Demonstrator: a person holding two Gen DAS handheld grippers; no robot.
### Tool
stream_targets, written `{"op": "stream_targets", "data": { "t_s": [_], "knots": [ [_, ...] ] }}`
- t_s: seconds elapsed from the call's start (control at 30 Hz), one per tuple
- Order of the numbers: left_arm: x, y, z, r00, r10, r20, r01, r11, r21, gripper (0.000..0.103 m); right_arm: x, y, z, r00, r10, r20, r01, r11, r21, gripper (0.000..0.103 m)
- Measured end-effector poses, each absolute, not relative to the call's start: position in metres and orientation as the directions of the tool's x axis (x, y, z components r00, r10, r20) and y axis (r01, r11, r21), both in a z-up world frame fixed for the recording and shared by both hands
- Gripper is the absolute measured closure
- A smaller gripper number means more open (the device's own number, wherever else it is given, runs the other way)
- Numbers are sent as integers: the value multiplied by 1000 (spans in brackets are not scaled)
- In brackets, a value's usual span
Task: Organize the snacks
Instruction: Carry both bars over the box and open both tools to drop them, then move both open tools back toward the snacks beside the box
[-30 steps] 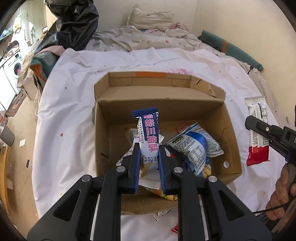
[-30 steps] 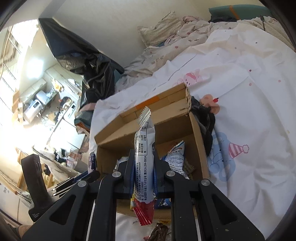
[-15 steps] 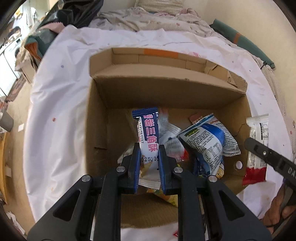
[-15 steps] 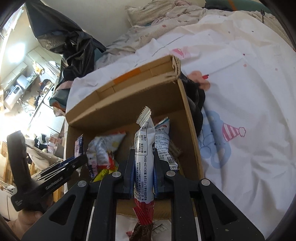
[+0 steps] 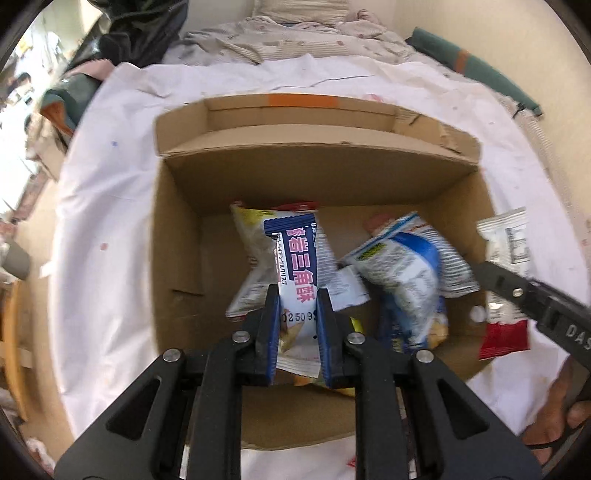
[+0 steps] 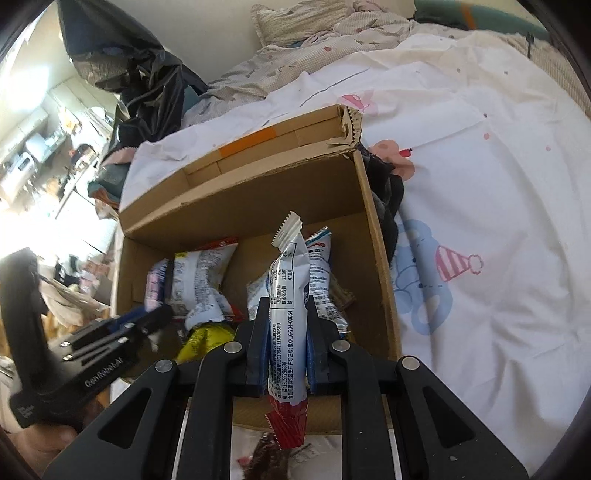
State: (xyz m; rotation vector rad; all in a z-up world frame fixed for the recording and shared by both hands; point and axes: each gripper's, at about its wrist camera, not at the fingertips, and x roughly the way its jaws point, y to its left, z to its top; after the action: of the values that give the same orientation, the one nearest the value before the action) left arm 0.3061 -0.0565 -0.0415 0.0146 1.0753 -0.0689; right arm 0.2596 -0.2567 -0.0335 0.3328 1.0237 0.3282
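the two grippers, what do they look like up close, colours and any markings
Both are black plastic. The left gripper and the right gripper each have two angular arms with triangular cutouts, silver rivets at the joints and blue pads inside the fingers. The left one's side reads GenRobot.AI in white letters; the right's shows DAS.

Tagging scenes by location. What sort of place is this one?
Most likely a bedroom at home: the cardboard box sits on a bed's white printed sheet, with a pillow and rumpled bedding against the wall behind.
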Motion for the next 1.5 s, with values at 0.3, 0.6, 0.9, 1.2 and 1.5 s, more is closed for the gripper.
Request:
{"op": "stream_targets", "data": {
  "t_s": [0.3, 0.6, 0.9, 1.2, 1.5],
  "knots": [
    [309, -47, -67, 373, -5, -928, 27, 1000, 5, 85, 261, -249, -50, 440, 248, -863, -87, 968, 234, 83],
    [300, -43, -46, 455, -78, -887, 20, 997, -78, 30, 255, -256, -28, 493, 351, -796, -117, 934, 338, 78],
    [279, -35, -19, 553, -57, -831, 8, 998, -63, 29, 247, -258, -5, 561, 362, -745, -134, 927, 350, 29],
    [253, -22, 0, 599, -55, -799, 13, 998, -59, 29, 223, -265, 8, 581, 389, -715, -133, 912, 388, 29],
    [221, -6, 6, 610, -39, -791, -20, 998, -65, 29, 198, -266, 16, 586, 404, -702, -154, 906, 393, 29]
  ]
}}
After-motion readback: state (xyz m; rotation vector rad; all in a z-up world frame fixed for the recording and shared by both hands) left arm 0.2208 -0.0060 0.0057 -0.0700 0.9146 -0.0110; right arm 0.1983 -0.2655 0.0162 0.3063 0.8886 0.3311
